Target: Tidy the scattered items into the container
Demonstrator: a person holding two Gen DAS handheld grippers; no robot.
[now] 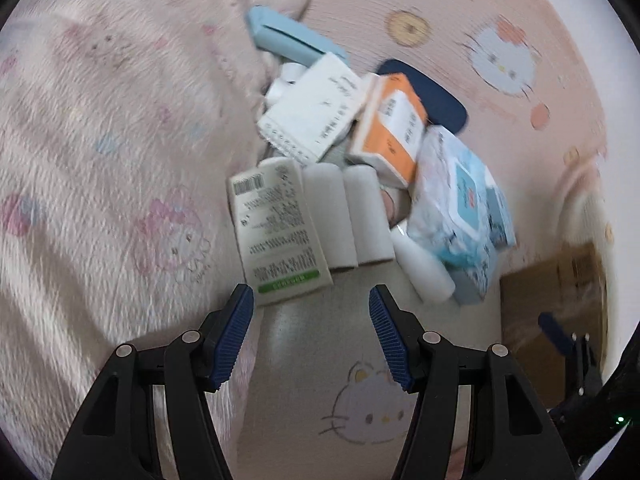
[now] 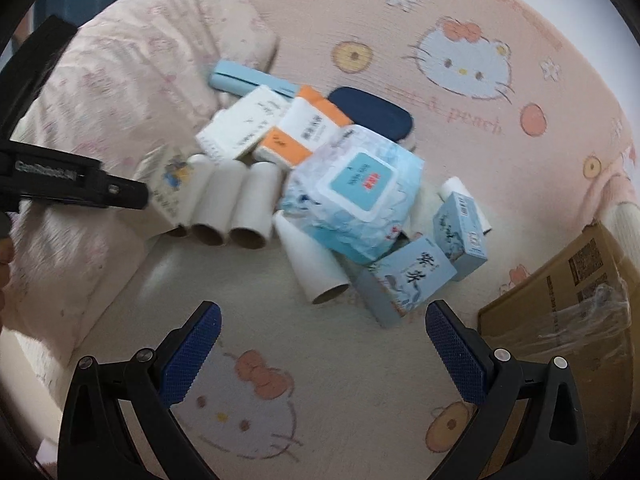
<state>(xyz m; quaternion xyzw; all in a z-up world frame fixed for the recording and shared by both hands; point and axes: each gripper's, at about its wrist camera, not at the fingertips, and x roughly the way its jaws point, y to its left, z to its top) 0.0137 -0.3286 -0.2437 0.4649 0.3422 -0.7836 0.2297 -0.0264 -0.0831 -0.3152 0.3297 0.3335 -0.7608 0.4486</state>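
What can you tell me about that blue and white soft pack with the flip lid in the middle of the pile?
The wet-wipe pack is a soft, crinkly plastic pouch printed in pale blue and white, with a rounded white-rimmed flip lid, blue in the middle, shut on its top face. It looks full and puffy. It lies tilted near the centre of the heap on the cartoon-print bedding, leaning over a white cardboard tube and against the orange and white tissue pack. No hand-held gripper touches it.

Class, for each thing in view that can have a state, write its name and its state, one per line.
Left tool: open, empty.
Right tool: open, empty.
Wet wipes pack: lid shut, lying in the pile.
Cardboard tubes: lying on their sides.
Cardboard box: its contents not visible.
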